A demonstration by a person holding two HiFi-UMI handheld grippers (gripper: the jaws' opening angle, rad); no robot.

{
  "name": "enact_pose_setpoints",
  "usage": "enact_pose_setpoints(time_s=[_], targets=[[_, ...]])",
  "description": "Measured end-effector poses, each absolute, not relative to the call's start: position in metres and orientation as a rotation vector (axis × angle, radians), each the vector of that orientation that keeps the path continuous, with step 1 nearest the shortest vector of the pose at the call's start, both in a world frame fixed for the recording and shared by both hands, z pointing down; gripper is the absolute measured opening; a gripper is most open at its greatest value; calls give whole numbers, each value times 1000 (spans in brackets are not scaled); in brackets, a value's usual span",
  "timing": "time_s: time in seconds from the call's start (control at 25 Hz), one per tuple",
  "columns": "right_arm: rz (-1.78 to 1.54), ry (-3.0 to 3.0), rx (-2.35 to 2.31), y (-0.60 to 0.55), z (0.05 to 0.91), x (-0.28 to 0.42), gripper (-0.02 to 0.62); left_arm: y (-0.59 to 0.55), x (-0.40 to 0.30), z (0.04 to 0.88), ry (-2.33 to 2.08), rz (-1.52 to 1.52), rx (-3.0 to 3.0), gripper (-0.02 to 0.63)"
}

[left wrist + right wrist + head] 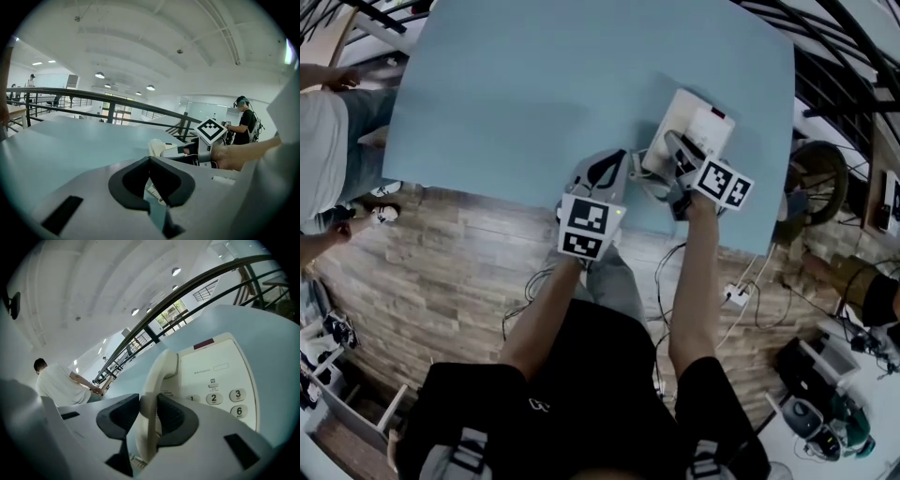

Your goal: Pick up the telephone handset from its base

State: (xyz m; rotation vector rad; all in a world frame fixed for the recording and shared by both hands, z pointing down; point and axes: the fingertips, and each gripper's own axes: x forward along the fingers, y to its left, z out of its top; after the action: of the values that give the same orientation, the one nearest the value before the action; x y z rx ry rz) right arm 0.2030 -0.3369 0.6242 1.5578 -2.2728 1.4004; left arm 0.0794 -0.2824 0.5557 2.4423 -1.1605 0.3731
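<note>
A cream telephone base [701,120] sits near the front right of the pale blue table [534,94]. Its handset [661,145] lies along the base's left side, on the cradle. My right gripper [675,157] reaches in from the front, shut on the handset [161,376], which stands between both dark pads. The base [220,376] with its number keys shows to the right of it. My left gripper [600,171] rests just left of the phone, its fingertips together and holding nothing. The left gripper view shows the phone [161,147] beyond that gripper [150,161], and a bit of coiled cord [154,192] below it.
The table's front edge [487,187] runs just under both grippers, with a wooden floor below. Cables and a power strip [733,295] lie on the floor at the right. A person [328,141] stands at the table's left end. Another person [243,124] stands beyond a railing.
</note>
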Motion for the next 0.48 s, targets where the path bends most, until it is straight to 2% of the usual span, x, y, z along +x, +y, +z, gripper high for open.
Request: enact_pose_setpoints(time_s=[0.24,0.48], targets=[[1401,-2311,1624,-332,608,188,86,-286,68,535,-1187,336,2468,0],[1150,-2382,1695,-319,554,179,84,-290,64,502,-1225,270,2510,0]])
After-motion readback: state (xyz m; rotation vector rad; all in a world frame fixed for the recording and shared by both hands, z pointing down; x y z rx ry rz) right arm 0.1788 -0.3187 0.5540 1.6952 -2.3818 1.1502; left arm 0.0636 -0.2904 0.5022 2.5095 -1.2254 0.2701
